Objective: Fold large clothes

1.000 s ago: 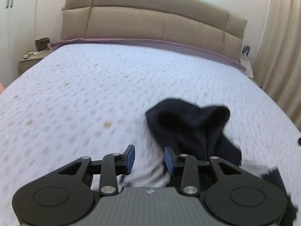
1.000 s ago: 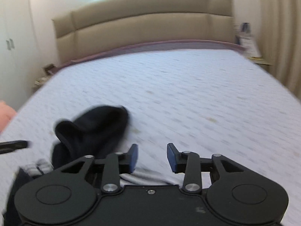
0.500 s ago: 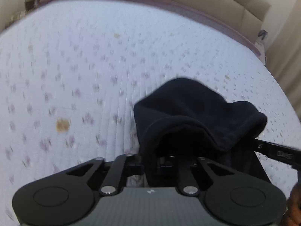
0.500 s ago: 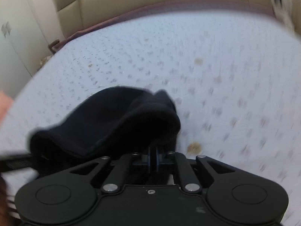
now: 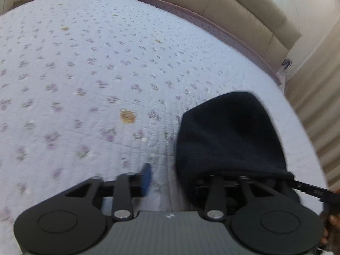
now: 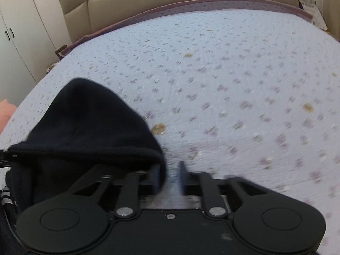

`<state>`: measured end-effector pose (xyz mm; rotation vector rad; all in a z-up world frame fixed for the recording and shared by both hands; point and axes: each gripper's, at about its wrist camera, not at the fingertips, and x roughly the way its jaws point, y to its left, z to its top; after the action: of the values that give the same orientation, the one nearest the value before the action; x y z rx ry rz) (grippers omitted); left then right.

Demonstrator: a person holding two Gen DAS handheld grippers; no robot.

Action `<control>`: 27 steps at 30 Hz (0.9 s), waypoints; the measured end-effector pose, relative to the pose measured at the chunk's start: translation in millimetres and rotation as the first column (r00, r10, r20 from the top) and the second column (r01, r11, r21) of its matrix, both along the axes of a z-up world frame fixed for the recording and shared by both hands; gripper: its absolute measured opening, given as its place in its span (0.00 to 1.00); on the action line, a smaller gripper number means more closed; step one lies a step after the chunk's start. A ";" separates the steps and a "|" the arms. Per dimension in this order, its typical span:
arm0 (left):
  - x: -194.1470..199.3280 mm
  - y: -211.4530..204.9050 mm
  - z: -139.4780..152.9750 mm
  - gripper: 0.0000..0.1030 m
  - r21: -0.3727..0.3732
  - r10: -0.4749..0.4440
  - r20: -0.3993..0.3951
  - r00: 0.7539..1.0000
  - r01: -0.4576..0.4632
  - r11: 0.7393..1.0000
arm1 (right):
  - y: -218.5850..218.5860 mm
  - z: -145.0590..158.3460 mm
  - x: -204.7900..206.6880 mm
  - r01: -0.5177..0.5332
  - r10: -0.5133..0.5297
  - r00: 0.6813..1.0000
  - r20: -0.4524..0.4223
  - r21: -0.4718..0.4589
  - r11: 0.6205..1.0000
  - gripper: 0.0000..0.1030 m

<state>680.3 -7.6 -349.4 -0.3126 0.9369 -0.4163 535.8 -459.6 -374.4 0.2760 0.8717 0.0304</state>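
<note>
A soft black knitted garment lies bunched on a lilac floral quilted bedspread. The left gripper and right gripper are both opening, pads off the cloth draped beside them. It looks light and floppy; its thick folded rim seems the best hold. No readable writing.

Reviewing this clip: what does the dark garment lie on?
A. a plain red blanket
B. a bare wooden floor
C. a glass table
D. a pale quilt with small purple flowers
D: the dark garment rests on the pale flower-print quilt covering the bed.
</note>
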 end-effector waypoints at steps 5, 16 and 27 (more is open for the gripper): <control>-17.4 2.0 42.9 0.64 0.159 -0.135 0.131 0.982 0.114 0.981 | -4.5 52.9 -20.0 -0.059 0.065 0.994 0.084 -0.068 0.996 0.59; -25.6 -15.1 31.2 0.67 0.403 -0.391 0.001 0.920 0.357 0.842 | -7.1 32.7 -26.2 -0.128 0.117 0.984 -0.137 -0.077 0.989 0.59; -26.8 34.9 68.4 0.79 -0.156 -0.280 0.125 0.952 0.297 0.942 | 33.8 86.2 -4.1 -0.157 0.150 0.977 0.153 0.034 0.987 0.31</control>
<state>653.5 27.3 -281.0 -0.3099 0.8500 -0.7809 531.7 -425.8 -288.2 0.2457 0.7416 0.2130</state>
